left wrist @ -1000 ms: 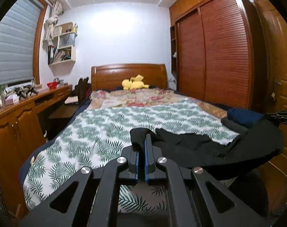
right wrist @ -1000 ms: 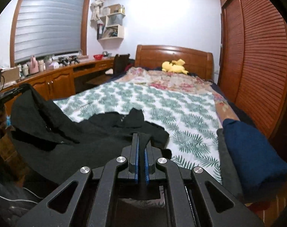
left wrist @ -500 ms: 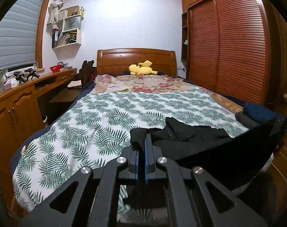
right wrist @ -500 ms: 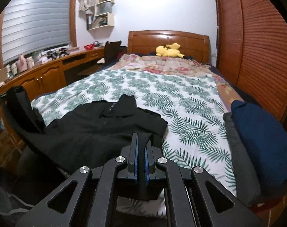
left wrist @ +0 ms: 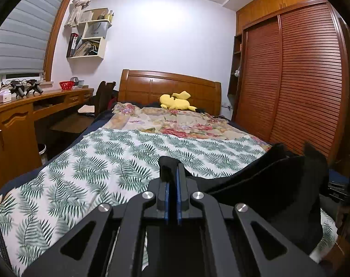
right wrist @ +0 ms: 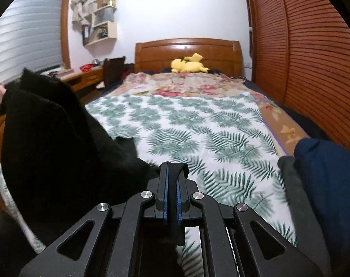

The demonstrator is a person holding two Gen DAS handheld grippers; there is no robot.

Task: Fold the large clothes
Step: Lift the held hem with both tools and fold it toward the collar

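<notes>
1. Your left gripper (left wrist: 172,168) is squeezed tight on a corner of the black garment (left wrist: 279,184).
2. Your right gripper (right wrist: 172,168) is squeezed tight on another bit of the same black garment (right wrist: 50,133).
3. The garment hangs between your two grippers, over the near end of the bed (left wrist: 87,166). It sags in the middle, with folds bunched up.
4. The bed has a leaf-print sheet (right wrist: 186,124) on its near part and a flowery blanket (left wrist: 175,122) on its far part.
5. A yellow plush toy (left wrist: 176,101) lies at the far end of the bed, by the wooden headboard (left wrist: 170,85).
6. A dark blue folded cloth (right wrist: 325,173) sits on the right edge of the bed, near your right gripper. A grey cloth (right wrist: 290,180) lies just beside it.
</notes>
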